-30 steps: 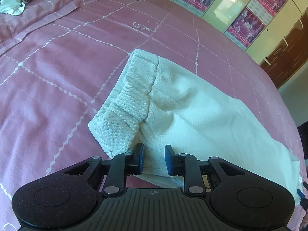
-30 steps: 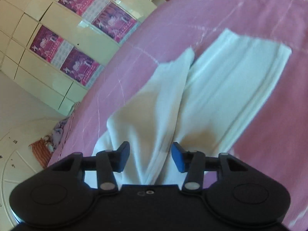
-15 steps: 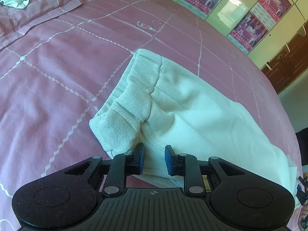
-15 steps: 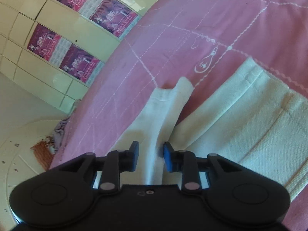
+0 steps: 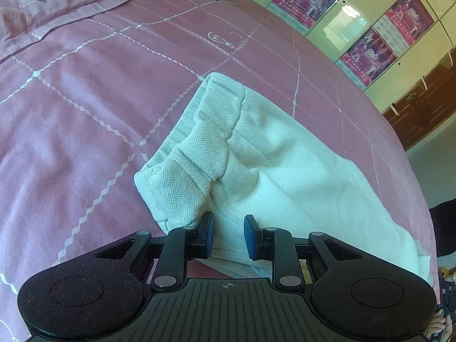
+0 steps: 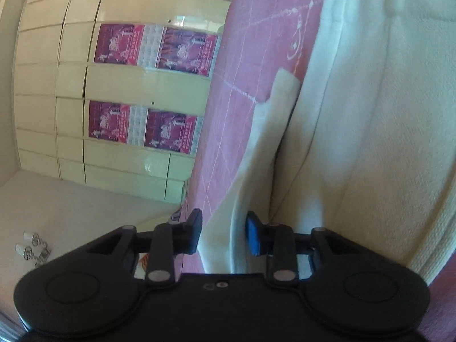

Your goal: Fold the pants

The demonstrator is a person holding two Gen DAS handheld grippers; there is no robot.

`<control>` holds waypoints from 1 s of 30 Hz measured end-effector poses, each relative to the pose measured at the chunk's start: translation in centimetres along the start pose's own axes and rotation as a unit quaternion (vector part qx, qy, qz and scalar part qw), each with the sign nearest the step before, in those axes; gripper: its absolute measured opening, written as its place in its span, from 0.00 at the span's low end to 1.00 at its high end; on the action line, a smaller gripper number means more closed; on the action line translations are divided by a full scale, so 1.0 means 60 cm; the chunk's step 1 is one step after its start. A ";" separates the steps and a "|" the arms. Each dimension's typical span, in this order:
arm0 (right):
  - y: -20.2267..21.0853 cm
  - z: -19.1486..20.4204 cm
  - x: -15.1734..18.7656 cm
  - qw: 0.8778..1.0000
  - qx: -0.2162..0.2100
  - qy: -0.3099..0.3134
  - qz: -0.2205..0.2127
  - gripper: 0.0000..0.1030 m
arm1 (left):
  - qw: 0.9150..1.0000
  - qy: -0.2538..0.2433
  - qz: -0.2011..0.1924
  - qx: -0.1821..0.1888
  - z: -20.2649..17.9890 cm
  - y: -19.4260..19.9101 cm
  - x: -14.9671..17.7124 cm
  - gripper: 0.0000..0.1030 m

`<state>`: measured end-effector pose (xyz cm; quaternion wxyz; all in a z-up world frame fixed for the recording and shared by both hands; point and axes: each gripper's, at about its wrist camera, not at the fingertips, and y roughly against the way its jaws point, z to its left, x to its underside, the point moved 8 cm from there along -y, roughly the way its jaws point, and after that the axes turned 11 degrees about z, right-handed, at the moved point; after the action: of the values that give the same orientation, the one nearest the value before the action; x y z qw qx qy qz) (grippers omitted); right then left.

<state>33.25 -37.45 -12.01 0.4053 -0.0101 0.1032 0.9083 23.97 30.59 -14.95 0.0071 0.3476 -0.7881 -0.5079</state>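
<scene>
The pants [image 5: 285, 171] lie on the bed [image 5: 85, 99] in front of me, waistband end toward the left, legs running off to the right. My left gripper [image 5: 228, 232] sits at the near edge of the waist end, cloth between its fingers. My right gripper [image 6: 223, 232] straddles a raised fold of pant leg [image 6: 256, 171], the rest of the pants to its right. Beyond the bed stands a cupboard wall [image 6: 71, 85] with posters [image 6: 154, 48] on it.

One pants [image 5: 285, 171]; one pink bedspread [image 5: 85, 99]; four purple posters [image 6: 148, 85]; two hand-held grippers.
</scene>
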 end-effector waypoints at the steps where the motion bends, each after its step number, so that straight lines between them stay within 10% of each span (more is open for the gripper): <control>1: 0.003 -0.003 -0.007 1.000 -0.005 -0.008 -0.012 0.32 | 1.000 0.000 0.000 0.000 0.000 0.000 0.000 0.24; 7: -0.002 -0.002 -0.016 0.999 -0.025 -0.010 -0.033 0.29 | 1.000 -0.003 0.001 -0.003 -0.001 -0.001 -0.002 0.24; 10: -0.031 -0.011 -0.023 0.998 0.068 0.015 -0.013 0.05 | 1.000 -0.005 0.003 -0.006 -0.002 -0.001 -0.002 0.24; 19: 0.060 0.128 0.027 0.949 0.237 0.181 -0.101 0.05 | 1.000 -0.005 -0.004 0.002 0.001 -0.002 0.000 0.24; 22: 0.080 0.081 0.035 0.937 0.300 0.157 -0.088 0.18 | 1.000 -0.008 -0.005 0.003 0.001 -0.002 0.001 0.24; 25: 0.106 0.012 0.026 0.967 0.237 0.057 -0.069 0.31 | 1.000 -0.007 -0.004 0.007 0.003 0.000 0.002 0.24; 30: 0.152 -0.016 0.011 0.976 0.189 0.031 -0.107 0.42 | 1.000 -0.004 -0.007 0.010 0.004 -0.001 0.003 0.24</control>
<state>26.03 -43.10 -11.37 0.4910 0.0279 0.2835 0.8233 23.81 30.66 -15.18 -0.0028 0.3514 -0.7905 -0.5016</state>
